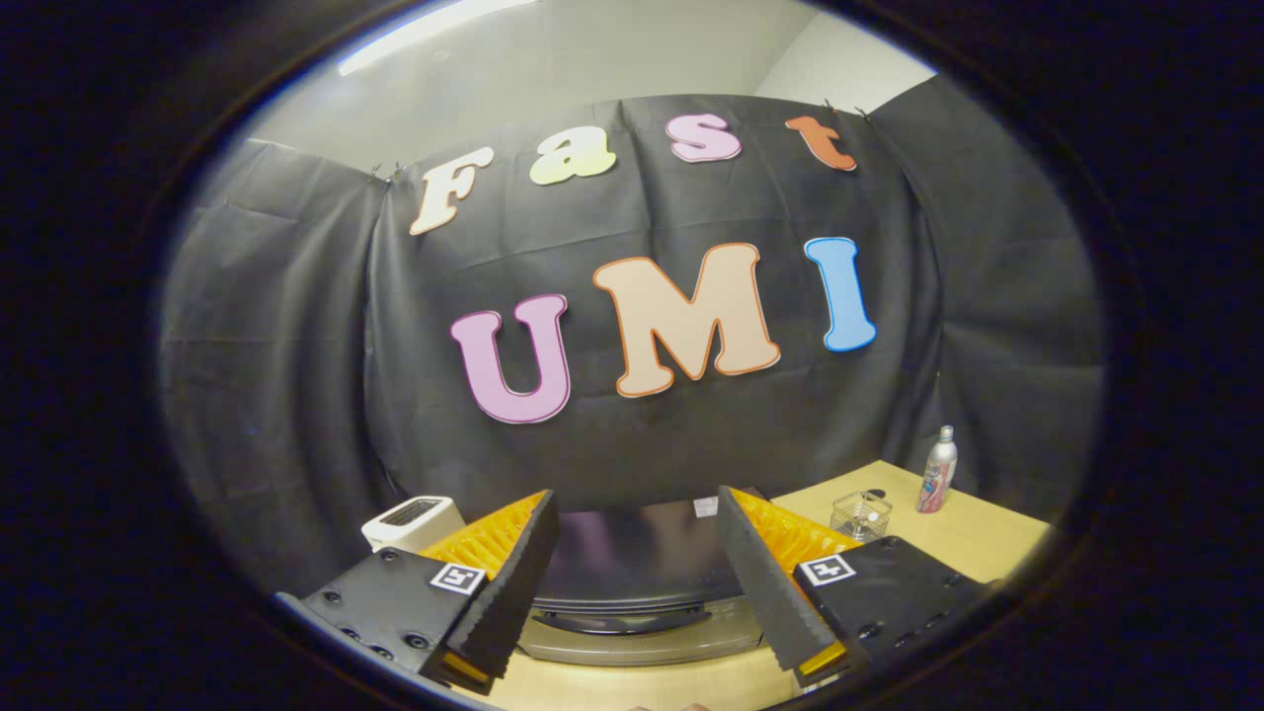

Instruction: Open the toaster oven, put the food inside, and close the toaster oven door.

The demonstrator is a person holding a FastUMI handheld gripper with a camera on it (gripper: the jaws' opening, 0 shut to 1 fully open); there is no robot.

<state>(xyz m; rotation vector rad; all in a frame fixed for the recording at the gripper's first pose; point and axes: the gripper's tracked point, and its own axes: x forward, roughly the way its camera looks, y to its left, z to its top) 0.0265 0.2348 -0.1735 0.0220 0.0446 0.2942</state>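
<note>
Spread wide, tool (632,592) fingers apart and holding nothing, with toaster oven (632,583) blocking straight ahead at 12 o'clock, door closed. Open bench (948,543) at 2 o'clock, past wire basket (861,513) and bottle (938,470). White toaster (413,521) standing at 10 o'clock.

Toaster oven (632,592) front partly hidden behind tongs (637,617) (open, empty); food can't be made out.

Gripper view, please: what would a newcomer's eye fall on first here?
The open gripper, its two fingers spread wide, frames the toaster oven, whose closed door and handle lie between them on the wooden table. A white toaster stands beyond the left finger; a wire basket and a spray bottle stand beyond the right.
</note>
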